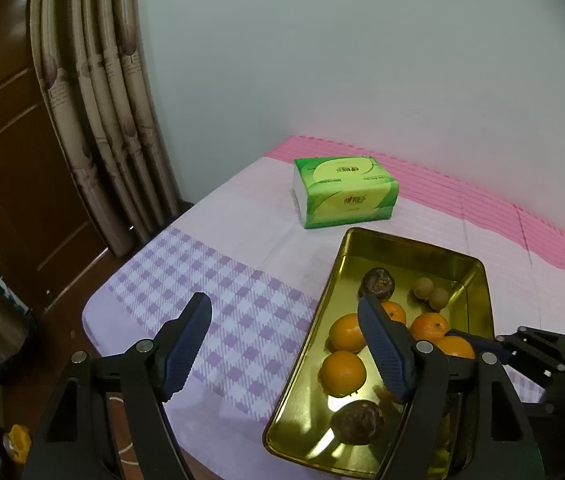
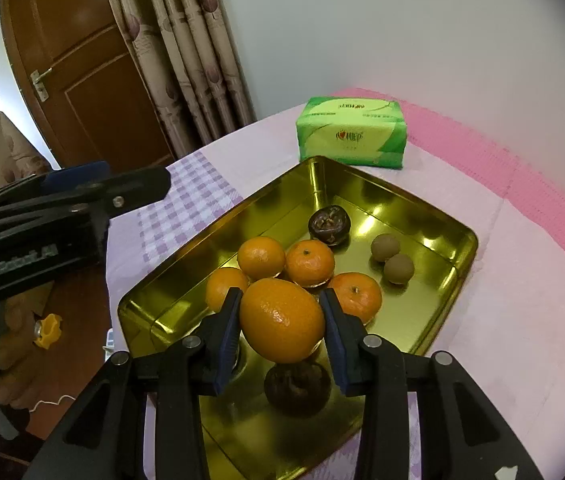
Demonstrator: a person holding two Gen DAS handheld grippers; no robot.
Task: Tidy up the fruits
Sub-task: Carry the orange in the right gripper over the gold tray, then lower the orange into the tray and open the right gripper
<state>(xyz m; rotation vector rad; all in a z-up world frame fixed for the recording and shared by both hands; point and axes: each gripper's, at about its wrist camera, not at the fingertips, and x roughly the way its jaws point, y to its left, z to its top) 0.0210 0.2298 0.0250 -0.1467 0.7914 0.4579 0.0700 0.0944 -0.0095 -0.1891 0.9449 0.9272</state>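
Note:
My right gripper (image 2: 280, 296) is shut on a large orange (image 2: 282, 320), held just above the near part of a gold metal tray (image 2: 422, 312). In the tray lie several smaller oranges (image 2: 309, 263), two dark wrinkled fruits (image 2: 328, 224) and two small brown round fruits (image 2: 385, 247). My left gripper (image 1: 284, 304) stands open with nothing between its fingers, over the checked cloth at the left rim of the tray (image 1: 402, 252). The left wrist view shows the right gripper (image 1: 530, 344) coming in from the right with the held orange (image 1: 456, 346).
A green tissue pack (image 1: 344, 192) lies on the pink cloth behind the tray. The table edge runs along the left, with curtains (image 1: 114, 120) and a wooden door (image 1: 14, 168) beyond. A yellow object (image 2: 47, 330) lies on the floor.

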